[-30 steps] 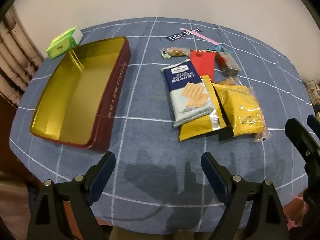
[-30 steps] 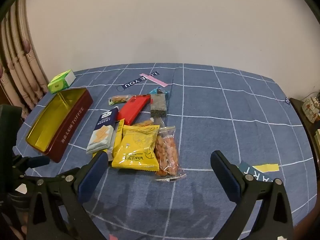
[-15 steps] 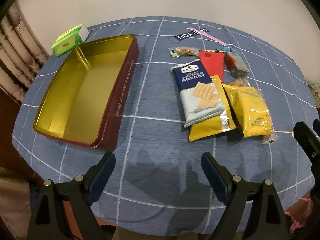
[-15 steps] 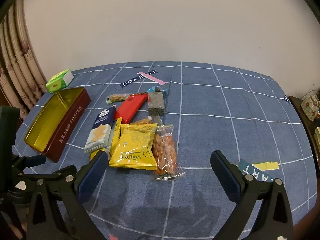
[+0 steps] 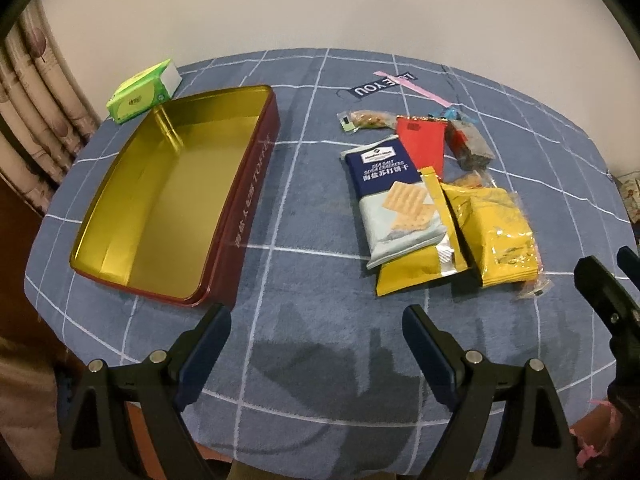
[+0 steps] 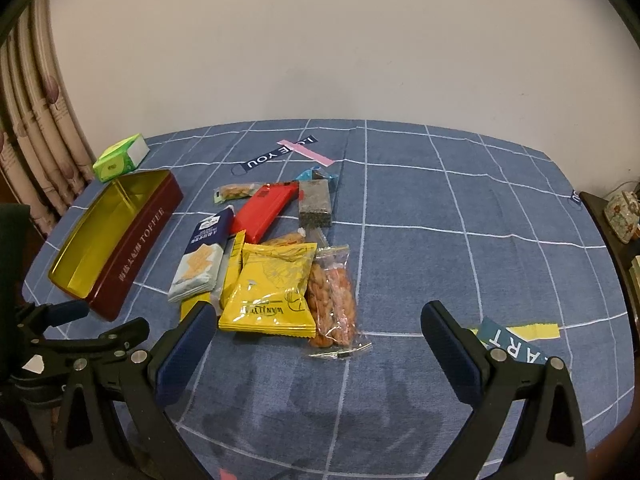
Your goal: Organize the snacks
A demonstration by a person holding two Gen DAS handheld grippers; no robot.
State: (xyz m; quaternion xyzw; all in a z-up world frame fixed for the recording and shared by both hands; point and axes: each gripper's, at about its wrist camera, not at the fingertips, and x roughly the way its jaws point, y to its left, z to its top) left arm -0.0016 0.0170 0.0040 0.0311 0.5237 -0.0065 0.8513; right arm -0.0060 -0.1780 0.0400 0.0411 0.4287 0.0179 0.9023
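An open dark-red toffee tin [image 5: 248, 200] [image 6: 136, 240] with a gold inside lies empty at the table's left. A pile of snacks lies to its right: a blue cracker pack [image 5: 394, 200] [image 6: 200, 256], a yellow pouch [image 5: 500, 236] [image 6: 274, 292], a clear bag of nuts [image 6: 334, 300], a red pack [image 5: 422, 142] [image 6: 264, 210], a dark bar [image 5: 470, 148] [image 6: 315, 204] and a small nut bag [image 5: 366, 119] [image 6: 236, 191]. My left gripper [image 5: 316, 330] is open and empty above the near table edge. My right gripper [image 6: 318, 328] is open and empty, near the yellow pouch.
A green tissue pack [image 5: 140, 94] [image 6: 120, 158] sits at the far left corner by a curtain. Paper labels [image 5: 384, 84] [image 6: 280, 152] lie at the back, another label [image 6: 508, 340] at the right. The blue checked cloth [image 5: 304, 272] covers the table. A side cabinet [image 6: 616, 220] stands at right.
Both grippers have drawn back and tilted up a little, so the tin and snacks sit lower and farther in view. Nothing on the table has moved.
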